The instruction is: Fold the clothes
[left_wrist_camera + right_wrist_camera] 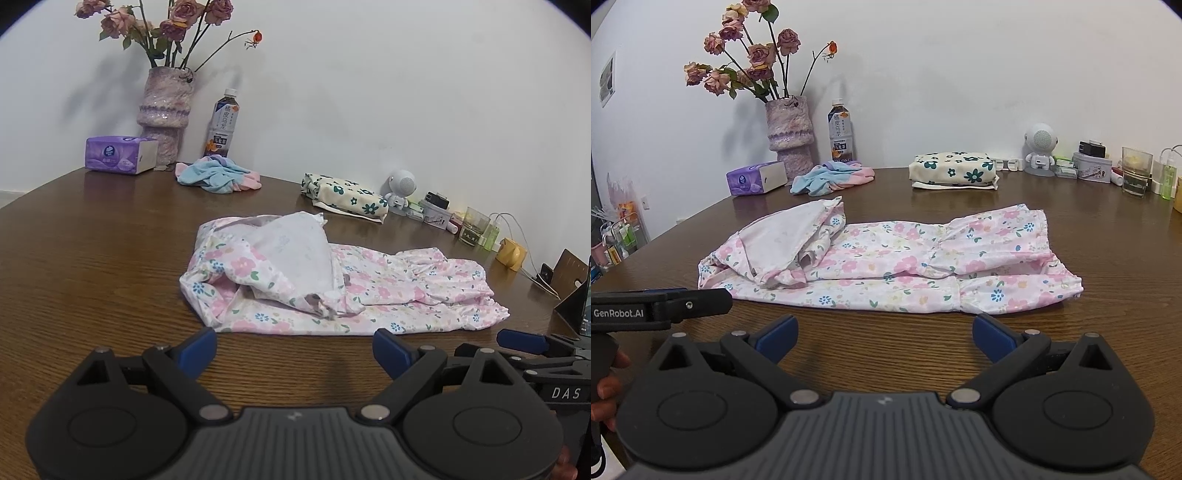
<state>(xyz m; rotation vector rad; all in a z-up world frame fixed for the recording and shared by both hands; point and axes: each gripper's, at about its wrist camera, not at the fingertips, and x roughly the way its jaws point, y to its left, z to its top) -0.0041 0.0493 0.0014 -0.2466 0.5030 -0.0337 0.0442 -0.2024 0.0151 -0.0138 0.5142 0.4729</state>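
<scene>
Both black grippers with blue pads, left gripper (294, 349) and right gripper (885, 332), hover wide and empty over the brown wood-grain tabletop (886, 354) just short of the pink floral cotton garment (886, 262), which lies partly folded, its left end bunched, so further folds seemingly remain.

A home: dried roses in a vase (789, 134), a tissue box (756, 178) and a tea bottle (841, 133) line the wooden table's (886, 350) far edge.
</scene>
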